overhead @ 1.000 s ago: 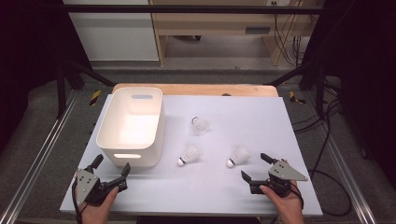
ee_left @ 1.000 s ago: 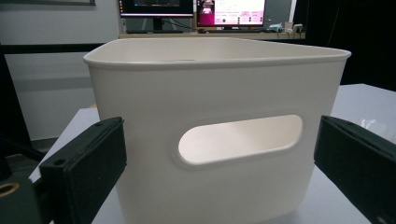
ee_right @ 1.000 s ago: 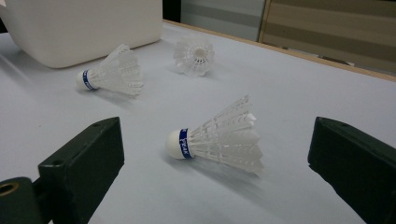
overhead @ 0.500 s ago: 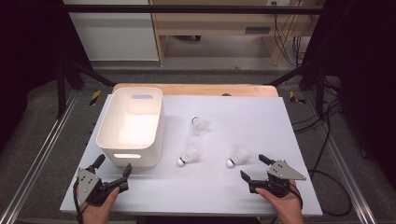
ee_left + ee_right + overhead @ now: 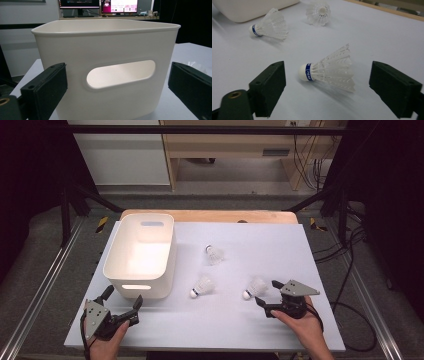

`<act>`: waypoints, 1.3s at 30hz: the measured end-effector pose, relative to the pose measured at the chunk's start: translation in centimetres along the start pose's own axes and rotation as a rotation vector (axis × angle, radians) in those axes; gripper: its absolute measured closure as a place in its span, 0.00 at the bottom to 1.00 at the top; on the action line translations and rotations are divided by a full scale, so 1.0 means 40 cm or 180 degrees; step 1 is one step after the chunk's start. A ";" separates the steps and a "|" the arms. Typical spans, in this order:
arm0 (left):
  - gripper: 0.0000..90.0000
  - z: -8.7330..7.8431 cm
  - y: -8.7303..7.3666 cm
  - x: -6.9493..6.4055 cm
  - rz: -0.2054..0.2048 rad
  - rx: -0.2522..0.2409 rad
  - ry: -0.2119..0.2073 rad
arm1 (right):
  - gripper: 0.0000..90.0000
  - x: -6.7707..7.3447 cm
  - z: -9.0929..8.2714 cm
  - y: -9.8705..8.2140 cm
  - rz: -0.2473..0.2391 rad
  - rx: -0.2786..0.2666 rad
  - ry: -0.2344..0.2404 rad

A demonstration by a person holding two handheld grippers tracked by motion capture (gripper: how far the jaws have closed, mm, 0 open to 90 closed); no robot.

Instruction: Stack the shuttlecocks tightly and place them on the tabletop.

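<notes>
Right gripper (image 5: 266, 296), jaws apart and just closing a little, nothing pressed yet: I see the nearest shuttlecock (image 5: 329, 67) lying on the table (image 5: 310, 255) just ahead between them, long axis crosswise (cork toward my left jaw). Left gripper (image 5: 121, 301) idles open, farther off.

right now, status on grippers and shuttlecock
Right gripper open, closing around nearest shuttlecock, not gripped. Left gripper open, facing bin. Nothing in the way.

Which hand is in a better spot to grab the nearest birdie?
The right. Its hand-held gripper has open jaws on either side of the nearest shuttlecock, not touching it. The left hand-held gripper faces the white bin, away from the shuttlecocks.
</notes>
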State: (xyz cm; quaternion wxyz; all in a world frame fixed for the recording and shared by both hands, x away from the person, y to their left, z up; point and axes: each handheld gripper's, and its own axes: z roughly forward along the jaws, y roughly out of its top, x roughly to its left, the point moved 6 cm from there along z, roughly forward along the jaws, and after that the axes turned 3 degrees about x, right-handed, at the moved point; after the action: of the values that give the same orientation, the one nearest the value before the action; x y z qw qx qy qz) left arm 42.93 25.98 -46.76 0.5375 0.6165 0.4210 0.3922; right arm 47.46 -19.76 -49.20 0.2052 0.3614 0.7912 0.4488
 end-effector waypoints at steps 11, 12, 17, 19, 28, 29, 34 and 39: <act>0.03 0.001 -0.005 -0.003 0.0020 0.0024 -0.0031 | 0.32 -0.024 0.064 -0.004 0.0046 0.0361 0.0213; 0.03 0.001 -0.006 -0.002 0.0016 0.0027 -0.0032 | 0.33 -0.023 0.064 -0.007 0.0024 0.0392 0.0226; 0.03 0.000 -0.003 0.000 -0.0008 0.0016 -0.0011 | 0.44 -0.014 0.049 -0.012 -0.0049 0.0429 0.0291; 0.03 0.000 -0.001 -0.002 0.0003 0.0012 -0.0013 | 0.48 -0.012 0.044 -0.015 -0.0086 0.0449 0.0317; 0.03 0.001 -0.005 -0.004 0.0004 0.0033 -0.0018 | 0.71 0.000 0.009 -0.035 -0.0299 0.0513 0.0394; 0.03 0.001 -0.006 -0.001 -0.0010 0.0035 -0.0010 | 0.73 0.001 0.007 -0.038 -0.0299 0.0527 0.0398; 0.03 -0.001 -0.005 0.008 -0.0075 0.0022 0.0021 | 0.84 0.005 0.002 -0.049 -0.0311 0.0580 0.0444; 0.03 -0.001 -0.004 0.004 -0.0070 0.0017 0.0010 | 0.91 0.009 0.009 -0.053 -0.0383 0.0634 0.0460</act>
State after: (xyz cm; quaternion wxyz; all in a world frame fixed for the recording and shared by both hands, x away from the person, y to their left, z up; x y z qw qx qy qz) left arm 42.94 26.16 -46.90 0.5394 0.6126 0.4297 0.3861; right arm 46.65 -19.99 -51.21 0.1374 0.2986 0.8648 0.3797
